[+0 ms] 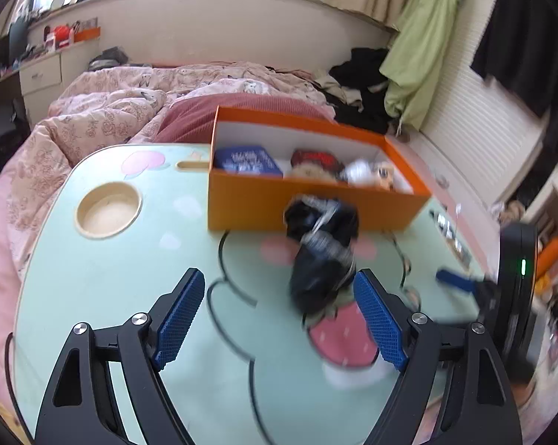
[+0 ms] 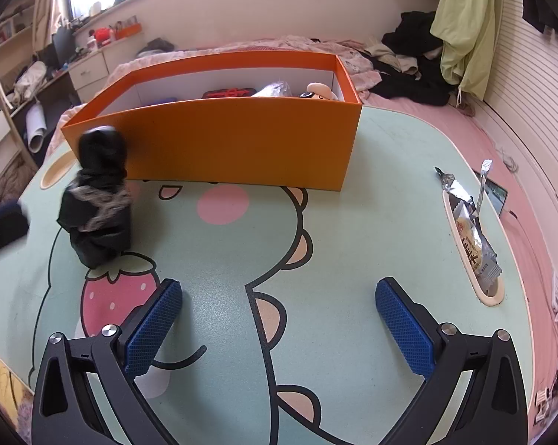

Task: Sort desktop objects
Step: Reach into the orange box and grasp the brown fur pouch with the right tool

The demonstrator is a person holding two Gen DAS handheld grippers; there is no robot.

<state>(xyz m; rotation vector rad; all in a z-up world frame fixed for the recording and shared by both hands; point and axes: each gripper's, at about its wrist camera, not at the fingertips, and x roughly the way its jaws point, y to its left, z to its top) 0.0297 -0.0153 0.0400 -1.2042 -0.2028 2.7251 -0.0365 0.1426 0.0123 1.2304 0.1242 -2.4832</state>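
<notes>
A black bundle of cloth with grey-white markings (image 1: pixel 321 256) stands blurred on the green cartoon-print table (image 1: pixel 130 282), just in front of the orange box (image 1: pixel 249 204). My left gripper (image 1: pixel 279 278) is open. The bundle's lower end sits just inside the right fingertip (image 1: pixel 375 307), and the pads do not press on it. In the right wrist view the same bundle (image 2: pixel 97 204) stands at the left, by the orange box's (image 2: pixel 242 141) front wall. My right gripper (image 2: pixel 279 285) is wide open over the table with nothing between its fingers.
The box holds a blue pack (image 1: pixel 247 161), a red-and-black item (image 1: pixel 316 161) and a white figure (image 1: pixel 371 174). A round cup recess (image 1: pixel 108 209) lies at the table's left. A silver snack packet (image 2: pixel 472 237) rests in the slot at the right edge. A bed surrounds the table.
</notes>
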